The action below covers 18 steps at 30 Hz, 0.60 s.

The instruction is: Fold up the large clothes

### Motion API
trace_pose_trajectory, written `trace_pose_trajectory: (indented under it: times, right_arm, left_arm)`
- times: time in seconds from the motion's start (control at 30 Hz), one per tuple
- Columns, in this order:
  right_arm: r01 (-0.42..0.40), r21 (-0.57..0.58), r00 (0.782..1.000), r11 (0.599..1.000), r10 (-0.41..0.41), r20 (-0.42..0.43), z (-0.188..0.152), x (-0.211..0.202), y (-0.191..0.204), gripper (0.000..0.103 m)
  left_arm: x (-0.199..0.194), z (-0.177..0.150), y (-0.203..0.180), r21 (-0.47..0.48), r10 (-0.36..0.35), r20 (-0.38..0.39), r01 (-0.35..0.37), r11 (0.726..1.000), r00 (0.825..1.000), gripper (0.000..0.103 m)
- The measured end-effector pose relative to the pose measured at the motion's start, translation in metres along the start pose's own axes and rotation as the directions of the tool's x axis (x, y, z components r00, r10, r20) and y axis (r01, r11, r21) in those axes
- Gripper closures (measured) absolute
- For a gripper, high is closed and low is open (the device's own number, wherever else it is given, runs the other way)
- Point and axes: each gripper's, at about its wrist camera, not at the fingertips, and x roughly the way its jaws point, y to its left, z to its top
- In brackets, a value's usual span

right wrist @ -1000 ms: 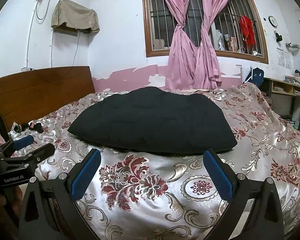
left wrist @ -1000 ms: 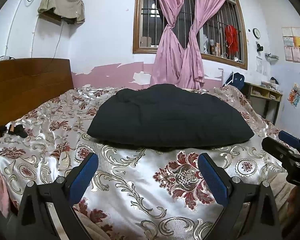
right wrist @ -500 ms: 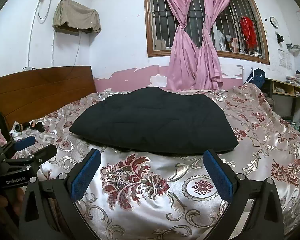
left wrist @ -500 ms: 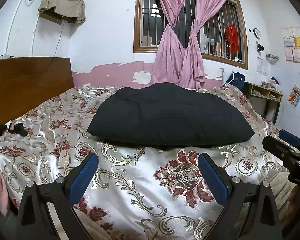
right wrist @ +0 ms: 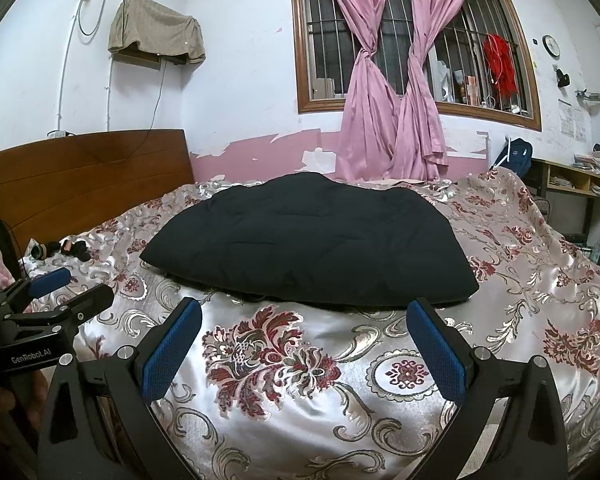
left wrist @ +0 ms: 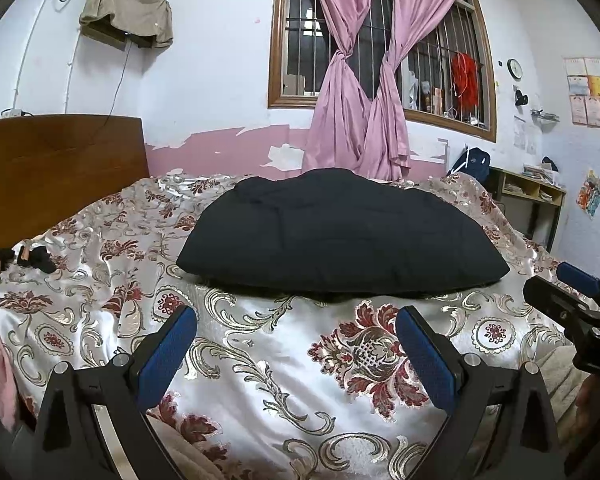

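Both tools, left tool (left wrist: 296, 344) and right tool (right wrist: 305, 338), hover spread wide, empty, near the puffy black quilted garment (left wrist: 340, 236) lying mid-bed on slippery floral satin bedspread (left wrist: 260, 360); pinching could snag it.

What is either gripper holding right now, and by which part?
Nothing. The left gripper and right gripper are both open over the floral bedspread, short of the black padded garment.

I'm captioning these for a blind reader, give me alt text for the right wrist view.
A black garment lies in a flat bundle on a floral bedspread. The right claw is open and empty above the near edge, and the left claw shows at far left. Pink curtains hang at a barred window behind.
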Motion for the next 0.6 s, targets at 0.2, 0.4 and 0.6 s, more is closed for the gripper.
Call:
trace_pose_trajectory:
  times: [0.2, 0.4, 0.6]
  right_arm:
    - [0.0, -0.001, 1.0, 1.0, 0.0, 0.0, 0.0002, 0.0002, 0.0004, 0.003]
    - [0.0, -0.001, 1.0, 1.0, 0.0, 0.001, 0.0, -0.0001, 0.0013, 0.003]
    - [-0.001, -0.002, 1.0, 1.0, 0.001, 0.001, -0.0006, 0.0004, 0.0011, 0.003]
  left_arm:
    - [0.0002, 0.0003, 0.001, -0.002, -0.001, 0.005, 0.001, 1.0, 1.0, 0.003]
    - [0.0001, 0.0006, 0.0003, 0.0, 0.0, 0.005, 0.0, 1.0, 1.0, 0.003]
    - [-0.0008, 0.0002, 0.0002, 0.0, -0.001, 0.006, 0.001, 1.0, 1.0, 0.003]
